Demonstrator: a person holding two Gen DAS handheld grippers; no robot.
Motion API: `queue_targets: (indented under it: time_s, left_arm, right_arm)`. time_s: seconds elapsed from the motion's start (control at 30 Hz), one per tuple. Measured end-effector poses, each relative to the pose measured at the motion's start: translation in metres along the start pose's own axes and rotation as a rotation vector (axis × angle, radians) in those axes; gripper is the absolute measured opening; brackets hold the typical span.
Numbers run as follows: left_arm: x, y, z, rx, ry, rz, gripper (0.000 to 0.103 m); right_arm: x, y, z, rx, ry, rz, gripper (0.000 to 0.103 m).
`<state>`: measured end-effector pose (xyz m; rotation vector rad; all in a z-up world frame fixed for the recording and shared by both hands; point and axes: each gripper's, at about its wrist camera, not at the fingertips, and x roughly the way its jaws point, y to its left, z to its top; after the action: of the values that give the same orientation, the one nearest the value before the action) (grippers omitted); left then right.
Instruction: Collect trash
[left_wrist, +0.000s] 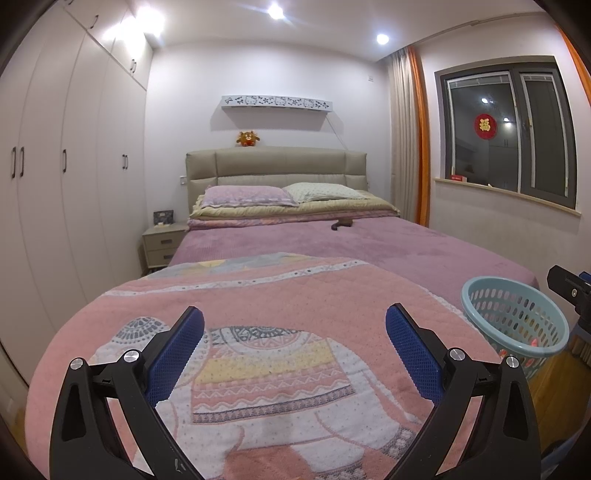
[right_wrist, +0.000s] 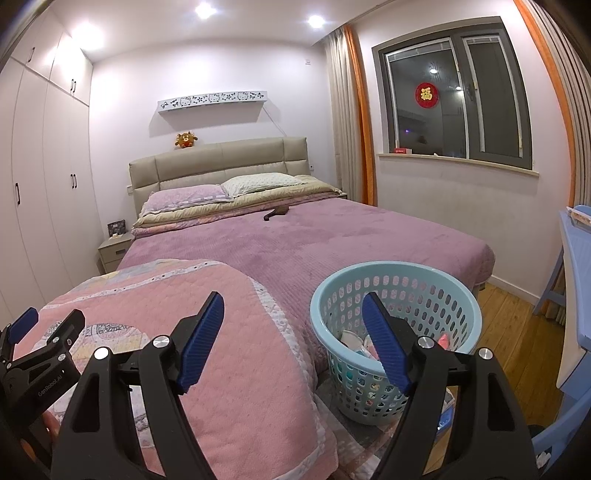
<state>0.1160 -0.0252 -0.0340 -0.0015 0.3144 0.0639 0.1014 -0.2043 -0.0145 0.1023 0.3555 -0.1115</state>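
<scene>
Trash (right_wrist: 360, 345) lies inside the blue basket (right_wrist: 458, 295) beside the bed (right_wrist: 332, 243); your left gripper (left_wrist: 295, 345) and right gripper (right_wrist: 293, 338) gape apart, holding nothing.

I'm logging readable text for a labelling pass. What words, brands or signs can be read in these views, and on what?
"GenRobot.AI": on the black body of the left gripper, seen in the right wrist view.
"福": gold character on the round red window sticker.
Red box on the windowsill: too small to read.
Wall shelf: cat-face and bow cut-outs, no words.
Items in the blue basket: print too blurred to read.
</scene>
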Motion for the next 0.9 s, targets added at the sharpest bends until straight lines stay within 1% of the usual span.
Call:
queue_targets:
  time_s: [0.9]
  left_arm:
    - [0.0001, -0.0053, -0.0006, 0.006, 0.012, -0.004, 0.096]
  right_arm:
    - [0.0027, -0.0008, -0.0037, -0.009, 0.016, 0.012, 0.074]
